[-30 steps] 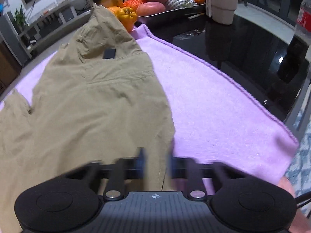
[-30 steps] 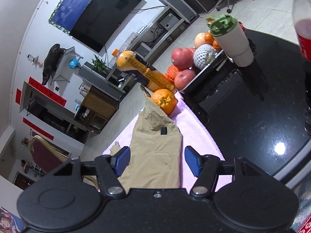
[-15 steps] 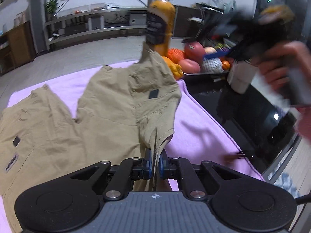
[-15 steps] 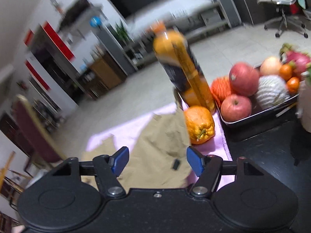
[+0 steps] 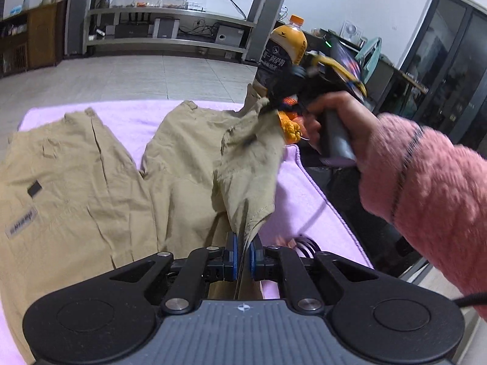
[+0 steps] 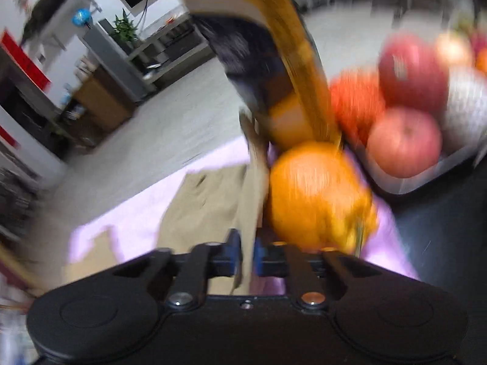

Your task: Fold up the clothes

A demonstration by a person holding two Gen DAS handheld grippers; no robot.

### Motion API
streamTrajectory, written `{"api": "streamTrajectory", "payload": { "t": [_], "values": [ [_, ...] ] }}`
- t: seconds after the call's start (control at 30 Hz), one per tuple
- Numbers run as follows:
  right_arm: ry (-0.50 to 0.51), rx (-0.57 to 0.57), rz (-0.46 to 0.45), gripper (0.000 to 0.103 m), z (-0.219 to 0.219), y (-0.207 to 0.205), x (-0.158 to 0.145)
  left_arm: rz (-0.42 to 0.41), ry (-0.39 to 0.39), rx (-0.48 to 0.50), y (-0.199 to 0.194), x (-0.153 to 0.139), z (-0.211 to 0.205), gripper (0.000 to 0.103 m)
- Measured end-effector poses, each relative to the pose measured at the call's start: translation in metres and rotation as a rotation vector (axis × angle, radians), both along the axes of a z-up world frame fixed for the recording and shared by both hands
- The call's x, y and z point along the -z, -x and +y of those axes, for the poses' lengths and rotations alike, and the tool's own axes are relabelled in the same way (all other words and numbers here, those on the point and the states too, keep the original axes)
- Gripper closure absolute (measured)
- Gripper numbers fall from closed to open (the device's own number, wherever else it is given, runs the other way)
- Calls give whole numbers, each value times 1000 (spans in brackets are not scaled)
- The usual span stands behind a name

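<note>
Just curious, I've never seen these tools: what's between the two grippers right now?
A lifted fold of the khaki trousers, seen from the left wrist, runs from the left gripper to the right gripper.

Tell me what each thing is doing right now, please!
Left gripper: shut on the trousers' near edge.
Right gripper: shut on the trousers' far edge.
Khaki trousers: partly flat, one edge lifted.
Purple towel: spread under the trousers.
Orange: sitting on the towel.
Juice bottle: upright, capped.

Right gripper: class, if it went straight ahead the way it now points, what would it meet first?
Probably the orange, lying just beyond the right gripper, which is clamped on the khaki trousers. The juice bottle stands behind it. Blur makes depth uncertain.
</note>
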State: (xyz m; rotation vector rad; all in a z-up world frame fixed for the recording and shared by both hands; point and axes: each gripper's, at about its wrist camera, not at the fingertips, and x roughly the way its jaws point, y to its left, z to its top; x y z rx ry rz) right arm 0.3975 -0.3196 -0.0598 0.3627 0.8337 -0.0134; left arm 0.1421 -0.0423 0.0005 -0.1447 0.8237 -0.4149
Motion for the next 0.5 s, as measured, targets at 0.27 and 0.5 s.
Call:
{"api": "streamTrajectory", "payload": {
  "t": [0.27, 0.5],
  "values": [
    [325, -39, -258, 101, 95, 18, -73, 48, 188, -27, -8, 20, 36, 96],
    [470, -222, -368, 101, 226, 30, -99, 40, 318, -140, 9, 27, 117, 96]
  ]
}}
